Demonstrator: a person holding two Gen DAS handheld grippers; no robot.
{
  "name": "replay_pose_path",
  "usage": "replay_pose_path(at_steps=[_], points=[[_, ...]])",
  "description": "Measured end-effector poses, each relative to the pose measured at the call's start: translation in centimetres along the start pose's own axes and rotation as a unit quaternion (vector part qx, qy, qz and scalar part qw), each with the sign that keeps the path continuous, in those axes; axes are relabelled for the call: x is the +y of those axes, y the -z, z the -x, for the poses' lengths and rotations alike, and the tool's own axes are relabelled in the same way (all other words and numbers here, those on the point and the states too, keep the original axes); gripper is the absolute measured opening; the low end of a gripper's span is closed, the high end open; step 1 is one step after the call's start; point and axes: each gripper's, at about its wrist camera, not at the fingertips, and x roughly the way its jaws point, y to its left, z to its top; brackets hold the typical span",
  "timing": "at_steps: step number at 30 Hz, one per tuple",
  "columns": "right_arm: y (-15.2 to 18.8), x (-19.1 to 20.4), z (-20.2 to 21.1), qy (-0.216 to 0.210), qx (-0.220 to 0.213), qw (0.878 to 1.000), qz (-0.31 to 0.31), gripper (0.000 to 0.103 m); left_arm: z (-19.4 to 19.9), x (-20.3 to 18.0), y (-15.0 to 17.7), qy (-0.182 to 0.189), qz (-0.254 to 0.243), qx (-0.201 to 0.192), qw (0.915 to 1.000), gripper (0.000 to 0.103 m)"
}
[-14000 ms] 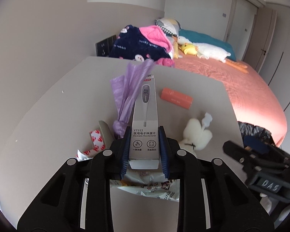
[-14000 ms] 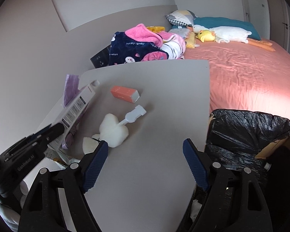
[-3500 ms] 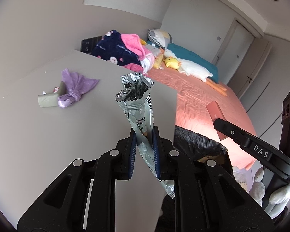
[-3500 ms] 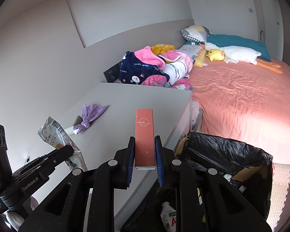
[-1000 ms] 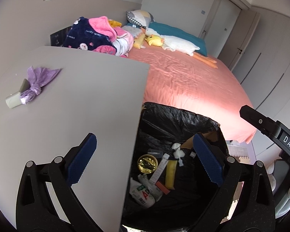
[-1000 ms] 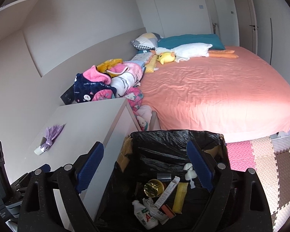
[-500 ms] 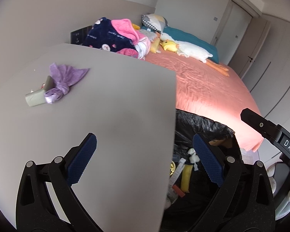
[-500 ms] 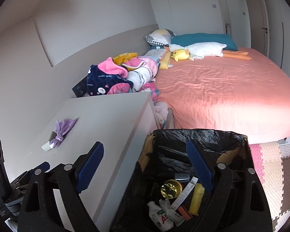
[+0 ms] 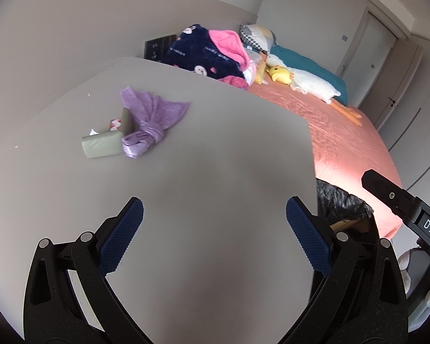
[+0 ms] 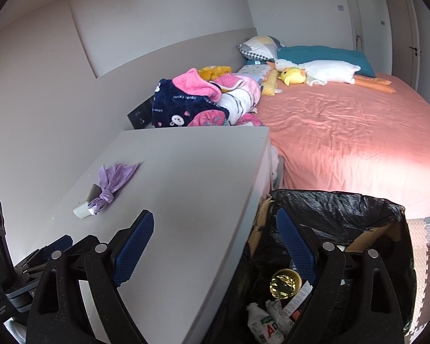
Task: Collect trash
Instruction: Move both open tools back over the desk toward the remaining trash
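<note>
Since a second ago, both views were swung from bin (image 10: 329, 209) toward table (image 9: 215, 157). Left gripper (image 9: 215, 229) and right gripper (image 10: 215, 240) gape, empty. Purple bag (image 9: 149, 117), 11 o'clock: light, limp, slippery; knot judged best hold.

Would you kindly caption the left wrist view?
Open left hand-held gripper above grey table; knotted purple bag remains.

We read "DAS" on right tool (image 9: 428, 225); "lucky rabbit" on navy blanket (image 10: 183, 106); large red "A" on white bottle (image 10: 265, 326) in trash bin (image 10: 338, 203).
</note>
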Motion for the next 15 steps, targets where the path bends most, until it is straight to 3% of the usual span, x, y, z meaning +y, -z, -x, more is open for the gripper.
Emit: replay_pose_path(at_steps=[15], points=[[-0.5, 4.5, -4.8, -0.021, 0.025, 0.999, 0.019, 0.088, -1.7, 6.3, -2.2, -0.049, 0.036, -0.001, 0.9982, 0.096]])
